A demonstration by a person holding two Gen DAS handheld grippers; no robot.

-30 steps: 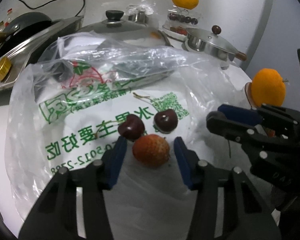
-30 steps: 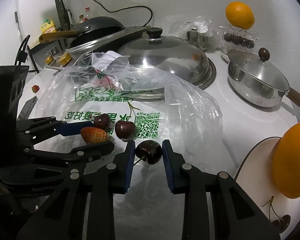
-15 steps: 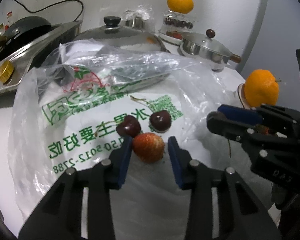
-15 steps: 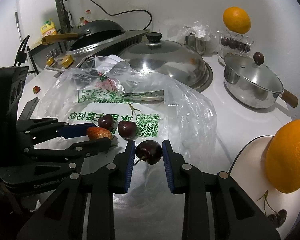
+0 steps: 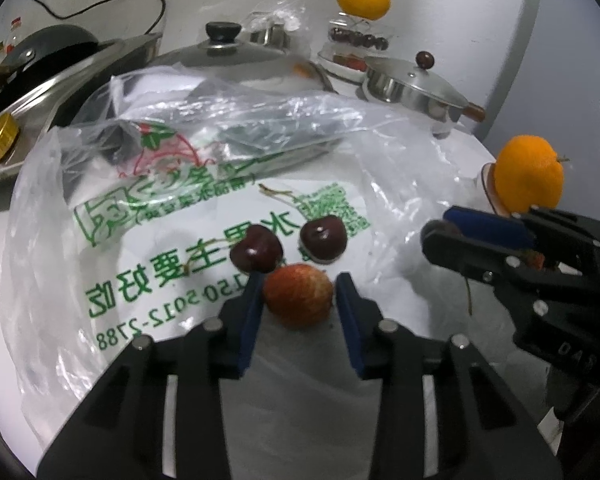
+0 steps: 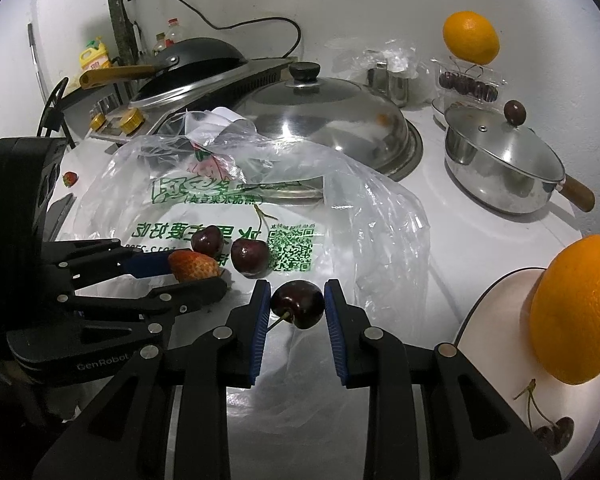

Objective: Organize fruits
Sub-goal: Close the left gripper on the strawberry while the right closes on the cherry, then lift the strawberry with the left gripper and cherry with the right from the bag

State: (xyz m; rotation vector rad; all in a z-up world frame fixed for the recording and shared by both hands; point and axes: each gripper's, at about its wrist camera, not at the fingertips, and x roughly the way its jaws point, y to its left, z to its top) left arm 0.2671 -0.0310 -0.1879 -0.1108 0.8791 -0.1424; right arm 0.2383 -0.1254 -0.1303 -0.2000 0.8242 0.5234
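Am holding left claw point(image 5: 299, 294) low over plastic bag point(image 5: 148, 208) on bench, blue pads pinching strawberry point(image 5: 299, 295) on both sides. Right claw point(image 6: 293, 306) is reaching in alongside, pads gripping dark cherry point(image 6: 297, 304) (stem pointing back toward me). Two loose cherries point(image 5: 288, 242) are lying on bag just beyond strawberry, crowding left fingertips. Orange point(image 6: 576, 312) is sitting on white plate point(image 6: 496, 320) to right, another cherry beside it. Saucepan point(image 6: 508, 168) and domed lid point(image 6: 320, 116) are standing behind bag.

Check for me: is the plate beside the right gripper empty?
No, the plate carries an orange and cherries near its front rim.
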